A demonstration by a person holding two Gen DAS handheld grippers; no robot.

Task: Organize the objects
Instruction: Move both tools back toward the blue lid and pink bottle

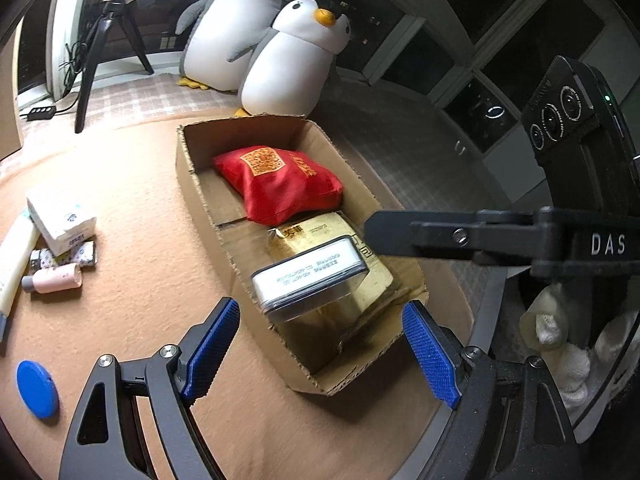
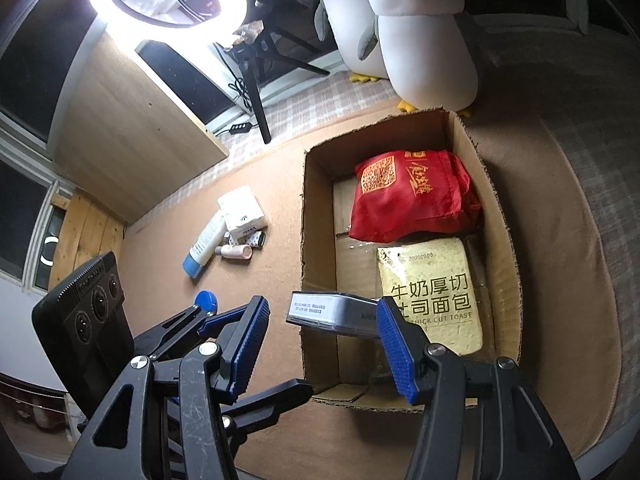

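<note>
Right hand-held gripper (image 2: 320, 344) was grasping the flat case (image 2: 332, 312) just ahead of its pads, over the cardboard box (image 2: 500, 216); left hand-held gripper (image 1: 320, 344) hung released. I'd lower it flat beside the toast bag (image 2: 430, 292) before letting go.

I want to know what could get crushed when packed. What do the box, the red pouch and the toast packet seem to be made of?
The box looks like plain corrugated cardboard: brown, matte, with ragged torn edges. The red pouch looks like a shiny woven fabric, wrinkled and soft, with gold printing. The toast packet seems to be glossy plastic film, judging by its sheen, with bread probably inside.
</note>
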